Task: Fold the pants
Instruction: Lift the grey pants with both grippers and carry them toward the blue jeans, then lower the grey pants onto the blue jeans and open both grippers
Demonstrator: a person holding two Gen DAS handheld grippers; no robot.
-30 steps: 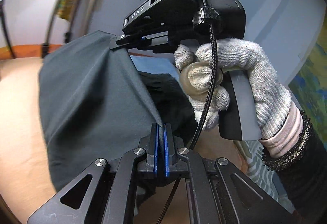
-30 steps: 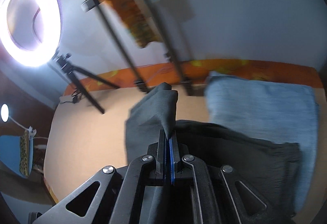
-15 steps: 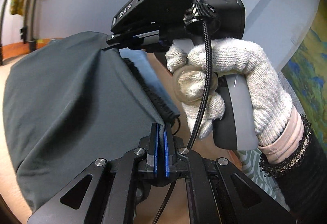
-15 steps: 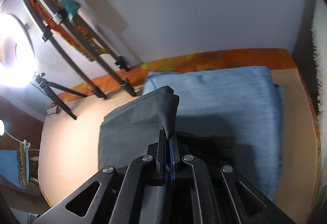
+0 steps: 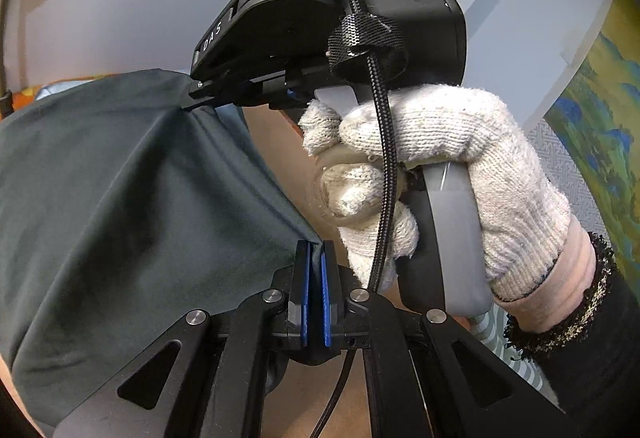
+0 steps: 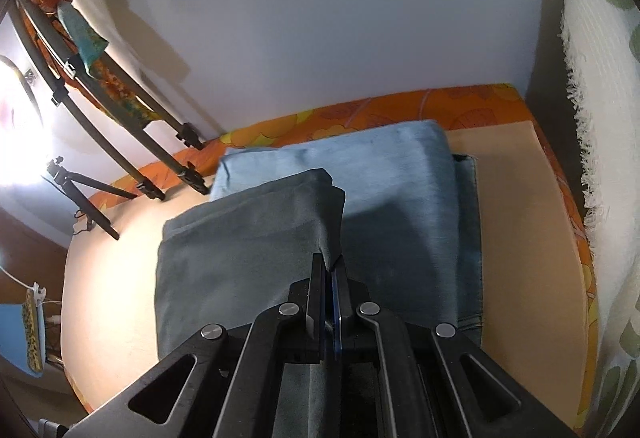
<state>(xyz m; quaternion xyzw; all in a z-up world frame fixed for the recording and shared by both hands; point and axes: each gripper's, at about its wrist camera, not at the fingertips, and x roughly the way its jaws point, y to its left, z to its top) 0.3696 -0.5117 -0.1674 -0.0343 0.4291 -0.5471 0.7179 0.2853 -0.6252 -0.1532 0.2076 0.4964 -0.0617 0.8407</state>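
- The left gripper (image 5: 315,258) is clamped on an edge of the dark pants (image 5: 120,206); the cloth runs up and left from the blue pads (image 5: 306,298) in a taut sheet.
- Just past it in the left view, the right gripper (image 5: 192,100) — held in a gloved hand (image 5: 440,178) — pinches the same edge farther along, so the held hem spans the two grippers and the rest hangs away to the left.
- In the right view, that gripper (image 6: 328,270) is closed on a pants corner; the fabric drapes forward and left over the tan surface (image 6: 520,238).
- The relation that matters: the pants' free length lies ahead of and below both sets of fingers, with the grippers close together on one edge — the lay-down likely goes forward.
- Only the right view shows what lies beyond: a folded blue cloth (image 6: 400,178) under the pants' far end, then the orange border (image 6: 440,102) and a tripod (image 6: 80,194).
- Only the left view shows the hand.
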